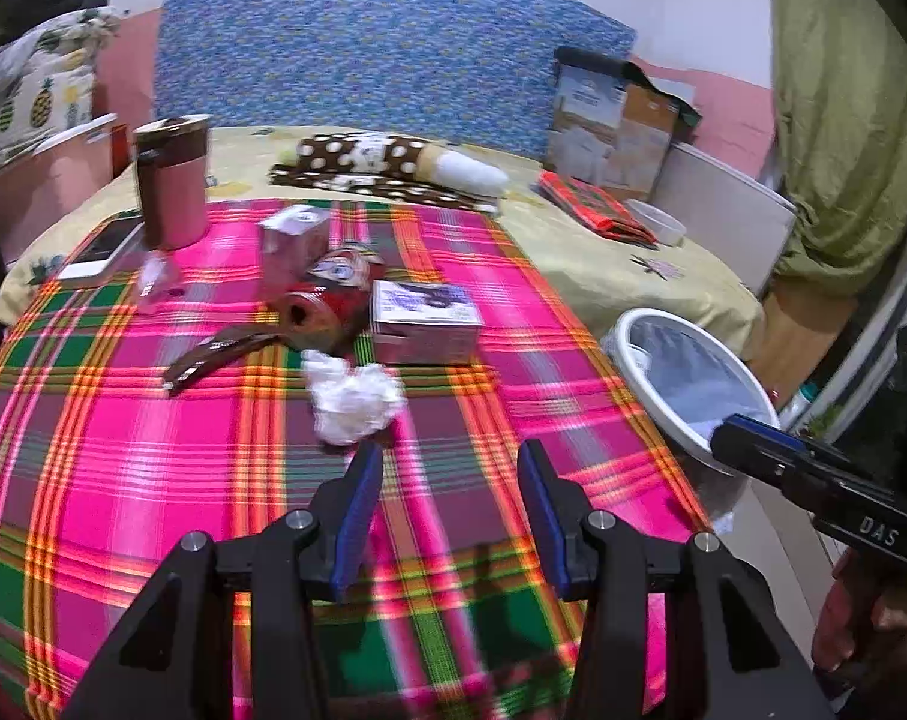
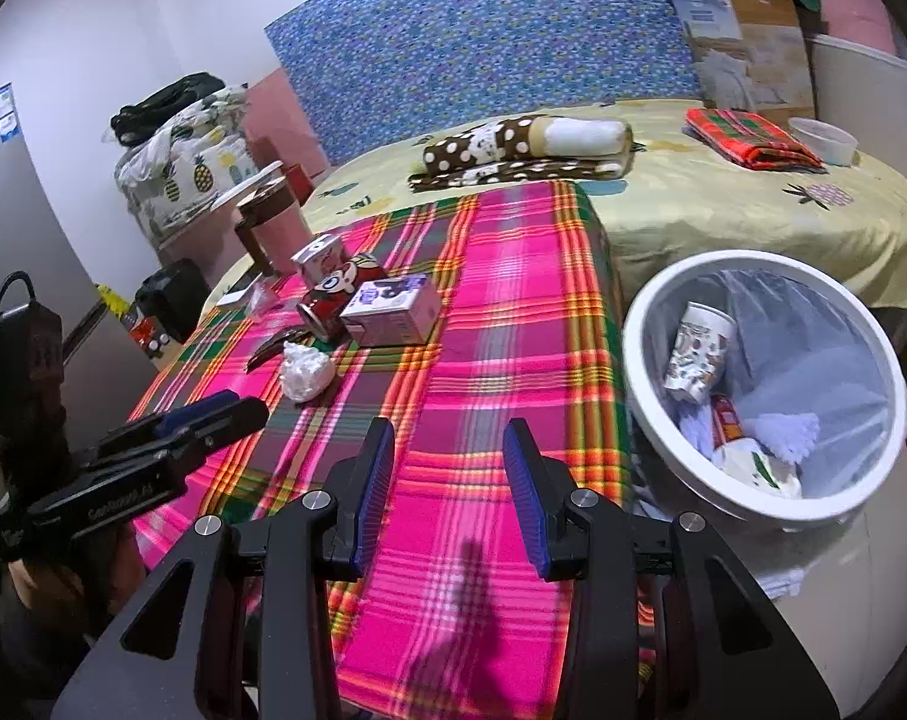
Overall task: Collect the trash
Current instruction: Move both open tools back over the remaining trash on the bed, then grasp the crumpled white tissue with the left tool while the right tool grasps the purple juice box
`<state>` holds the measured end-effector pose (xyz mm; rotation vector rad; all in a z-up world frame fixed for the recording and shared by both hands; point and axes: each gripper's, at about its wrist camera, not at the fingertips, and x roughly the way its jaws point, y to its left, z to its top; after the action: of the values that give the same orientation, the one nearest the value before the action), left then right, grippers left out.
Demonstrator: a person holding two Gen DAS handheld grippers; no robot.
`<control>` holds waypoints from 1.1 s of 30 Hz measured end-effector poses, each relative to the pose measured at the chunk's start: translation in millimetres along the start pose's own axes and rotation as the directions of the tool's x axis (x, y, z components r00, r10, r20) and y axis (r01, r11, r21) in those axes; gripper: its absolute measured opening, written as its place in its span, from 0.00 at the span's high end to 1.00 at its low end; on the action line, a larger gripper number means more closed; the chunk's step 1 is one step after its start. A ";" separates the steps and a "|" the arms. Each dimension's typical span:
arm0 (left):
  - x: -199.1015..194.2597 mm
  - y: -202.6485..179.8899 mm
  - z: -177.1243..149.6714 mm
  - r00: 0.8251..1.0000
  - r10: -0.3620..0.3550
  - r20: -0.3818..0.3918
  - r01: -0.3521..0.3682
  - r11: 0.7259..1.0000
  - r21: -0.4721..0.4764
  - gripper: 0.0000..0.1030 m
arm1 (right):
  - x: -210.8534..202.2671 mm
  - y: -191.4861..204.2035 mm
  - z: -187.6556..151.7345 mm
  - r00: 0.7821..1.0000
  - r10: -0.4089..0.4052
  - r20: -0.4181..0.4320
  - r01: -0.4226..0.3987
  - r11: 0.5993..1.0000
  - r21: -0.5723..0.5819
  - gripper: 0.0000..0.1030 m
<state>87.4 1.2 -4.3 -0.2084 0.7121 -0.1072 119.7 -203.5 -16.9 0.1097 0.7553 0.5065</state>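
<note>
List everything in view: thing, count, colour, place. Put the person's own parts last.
crumpled tissue: 1, white, on the plaid cloth nearest the left gripper
crushed can: 1, red, lying behind the tissue
purple carton: 1, purple and white, right of the can
small carton: 1, pale purple, behind the can
wrapper: 1, dark brown, left of the can
tumbler: 1, pink and brown, far left corner
phone: 1, white-edged, beside the tumbler
trash bin: 1, white, clear liner, right of the bed
paper cup: 1, patterned white, inside the bin
plaid cloth: 1, pink, green, orange, over the bed
left gripper: 1, black, blue pads, open, empty
right gripper: 1, black, blue pads, open, empty
</note>
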 end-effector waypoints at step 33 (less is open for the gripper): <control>72.2 45.6 14.5 0.990 0.080 -0.120 -0.092 0.991 -0.093 0.73 | 85.3 4.4 50.0 0.996 0.024 -0.089 -0.029 0.998 -0.050 0.60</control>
<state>152.5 35.6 -49.8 -0.2668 0.8420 -0.0015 204.4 -154.9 -32.8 0.0500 0.8279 0.5583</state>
